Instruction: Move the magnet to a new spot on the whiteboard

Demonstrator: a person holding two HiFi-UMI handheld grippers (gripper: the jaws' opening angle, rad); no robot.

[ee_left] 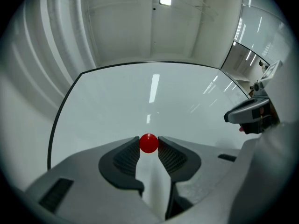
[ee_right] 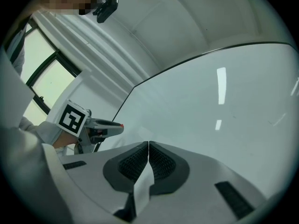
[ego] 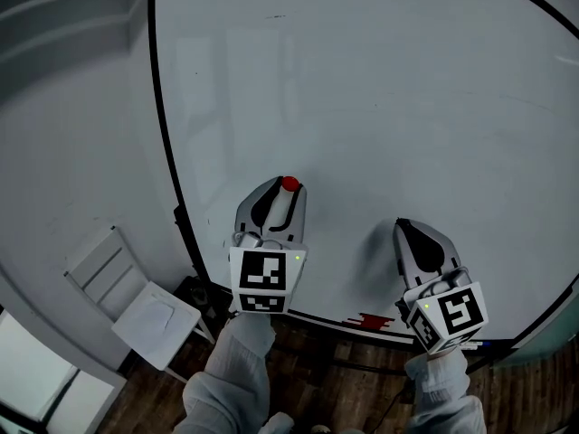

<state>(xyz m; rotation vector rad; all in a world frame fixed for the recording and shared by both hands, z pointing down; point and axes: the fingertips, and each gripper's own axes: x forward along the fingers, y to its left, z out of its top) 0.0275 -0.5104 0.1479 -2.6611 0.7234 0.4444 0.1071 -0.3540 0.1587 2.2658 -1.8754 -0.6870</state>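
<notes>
Head view: left tongs (ego: 285, 192) partly hide magnet (ego: 289, 183)

Legible text: none. Square black-and-white coded markers (ego: 263, 271) sat on the cubes (ego: 450, 315) of the left gripper (ego: 286, 193) and right gripper (ego: 403, 229); red marks (ego: 366, 320) at the whiteboard's (ego: 362, 107) lower edge were unreadable.

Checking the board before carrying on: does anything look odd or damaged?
Only red streaks along the bottom edge of the whiteboard, possibly leftover marker. The magnet sits squarely between the jaws of the left gripper.
</notes>
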